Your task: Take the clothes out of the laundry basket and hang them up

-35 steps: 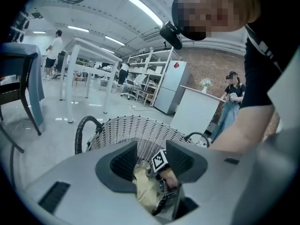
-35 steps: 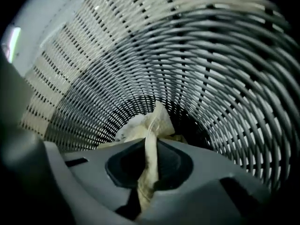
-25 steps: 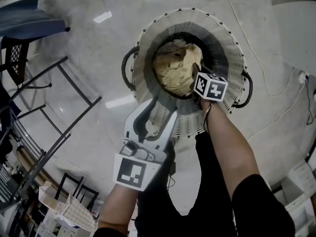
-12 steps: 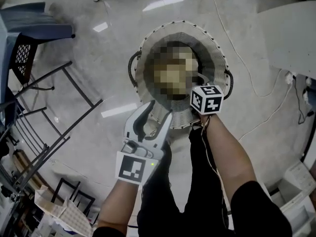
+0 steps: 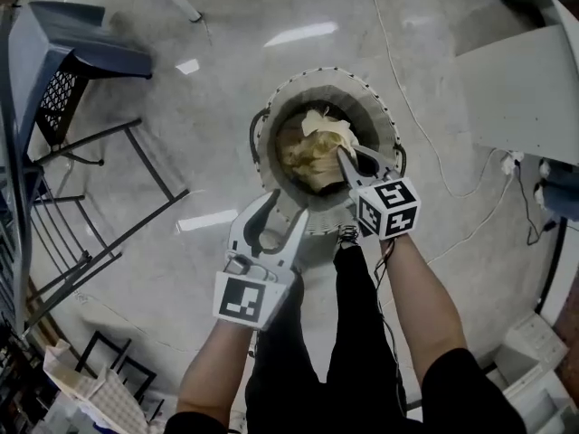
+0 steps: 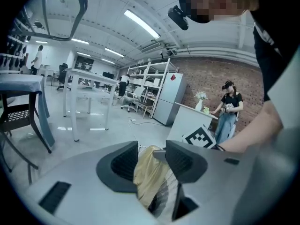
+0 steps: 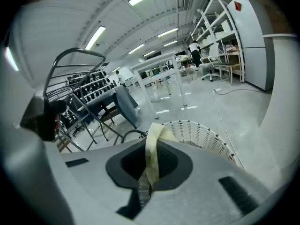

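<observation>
Right gripper [image 5: 348, 163] is clamped tight on a fold of yellow cloth [image 5: 312, 147], most of which lies bunched in the basket [image 5: 378, 116]. The pinched strip runs lengthwise from the jaws toward the basket's middle. Left gripper [image 5: 285, 204] is wide open and empty, just outside the basket's near rim, pointing at the cloth.

Head view: high up, looks down on basket [image 5: 391, 134] and floor [image 5: 181, 80]. Gripper views: close behind own jaws, looking forward. All three share basket, yellow cloth [image 5: 312, 152].
</observation>
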`<action>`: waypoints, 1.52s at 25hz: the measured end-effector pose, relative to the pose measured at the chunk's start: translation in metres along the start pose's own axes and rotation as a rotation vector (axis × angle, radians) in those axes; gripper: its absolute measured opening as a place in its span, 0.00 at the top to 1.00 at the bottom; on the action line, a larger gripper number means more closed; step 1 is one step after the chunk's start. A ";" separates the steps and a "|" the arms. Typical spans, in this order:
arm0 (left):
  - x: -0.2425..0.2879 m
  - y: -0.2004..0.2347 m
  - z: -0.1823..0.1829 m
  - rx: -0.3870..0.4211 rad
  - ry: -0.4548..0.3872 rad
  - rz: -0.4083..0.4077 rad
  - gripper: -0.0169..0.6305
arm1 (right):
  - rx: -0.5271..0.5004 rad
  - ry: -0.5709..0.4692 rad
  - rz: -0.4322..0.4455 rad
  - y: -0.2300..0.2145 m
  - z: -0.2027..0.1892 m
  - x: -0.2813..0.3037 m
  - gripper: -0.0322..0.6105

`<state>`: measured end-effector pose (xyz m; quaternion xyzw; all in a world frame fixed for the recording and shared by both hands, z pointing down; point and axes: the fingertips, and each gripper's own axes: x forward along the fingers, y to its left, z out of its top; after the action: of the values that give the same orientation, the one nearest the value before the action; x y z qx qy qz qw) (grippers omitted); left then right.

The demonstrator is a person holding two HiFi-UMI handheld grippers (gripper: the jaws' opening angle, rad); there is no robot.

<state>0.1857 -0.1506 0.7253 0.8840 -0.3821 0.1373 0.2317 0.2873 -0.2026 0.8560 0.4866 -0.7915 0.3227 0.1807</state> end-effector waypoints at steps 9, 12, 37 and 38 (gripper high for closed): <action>-0.039 -0.001 0.038 0.002 -0.035 0.038 0.69 | -0.120 -0.096 0.086 0.063 0.091 -0.058 0.93; -0.048 0.002 0.047 0.017 -0.054 0.055 0.69 | -0.156 -0.133 0.137 0.085 0.118 -0.082 0.93; -0.115 -0.009 0.177 0.117 -0.154 0.107 0.69 | -0.540 -0.405 0.409 0.248 0.351 -0.322 0.93; -0.116 -0.009 0.179 0.121 -0.151 0.104 0.69 | -0.547 -0.415 0.426 0.254 0.357 -0.332 0.93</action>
<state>0.1260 -0.1667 0.5206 0.8832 -0.4348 0.1051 0.1409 0.2249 -0.1501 0.3123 0.3005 -0.9510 0.0251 0.0690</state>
